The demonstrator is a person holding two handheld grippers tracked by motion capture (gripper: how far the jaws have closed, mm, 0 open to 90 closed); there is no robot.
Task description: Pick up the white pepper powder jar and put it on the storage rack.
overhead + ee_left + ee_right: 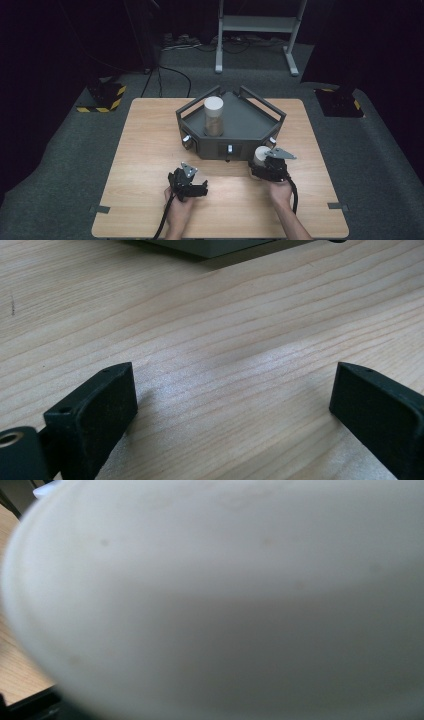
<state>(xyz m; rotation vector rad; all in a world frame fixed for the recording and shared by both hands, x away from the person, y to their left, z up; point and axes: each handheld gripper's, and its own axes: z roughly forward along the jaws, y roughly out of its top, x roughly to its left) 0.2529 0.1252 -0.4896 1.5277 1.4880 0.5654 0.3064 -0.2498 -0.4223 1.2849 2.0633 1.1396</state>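
Right gripper (264,162) clamps the white-capped jar (259,155) at the grey tray's (250,122) 4 o'clock corner: likely light, rigid, slick, best held mid-body; left gripper (192,189) idle, jaws wide apart.

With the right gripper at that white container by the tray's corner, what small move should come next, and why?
Probably lift it slightly. The right gripper sits against the white container beside the grey tray, and its wall crowds the right gripper view, suggesting a grip.

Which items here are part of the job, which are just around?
In the job: white cylinder at the right gripper; grey tray; white-capped jar standing in it.
Just around: left gripper, jaws apart over bare table; white frame behind.
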